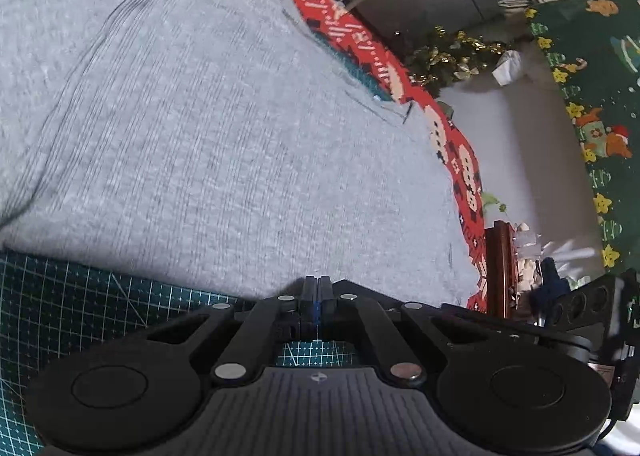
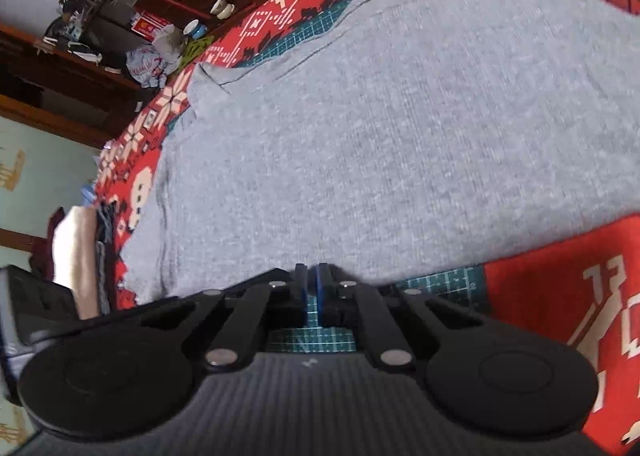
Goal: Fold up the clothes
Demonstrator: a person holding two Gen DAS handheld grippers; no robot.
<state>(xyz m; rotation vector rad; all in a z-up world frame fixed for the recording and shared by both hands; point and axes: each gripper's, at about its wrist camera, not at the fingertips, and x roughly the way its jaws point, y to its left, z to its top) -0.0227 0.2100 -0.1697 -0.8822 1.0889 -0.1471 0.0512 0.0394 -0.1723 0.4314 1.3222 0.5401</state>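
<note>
Grey sweater (image 1: 224,127) spread flat on the green mat (image 1: 60,296), left tool (image 1: 318,284) and right tool (image 2: 311,276) both pinched closed at its near hem, whether cloth is caught unclear.

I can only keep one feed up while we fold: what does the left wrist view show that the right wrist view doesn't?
Only the left wrist view: a gold-tinsel tree, a dark green patterned hanging, and a wide stretch of cutting mat below the garment's near edge.

Only the right wrist view: cluttered wooden shelves and a pile of folded clothes.

Both: the gray garment spread over the red patterned cloth, with each tool, left and right, closed at the garment's near edge.
</note>
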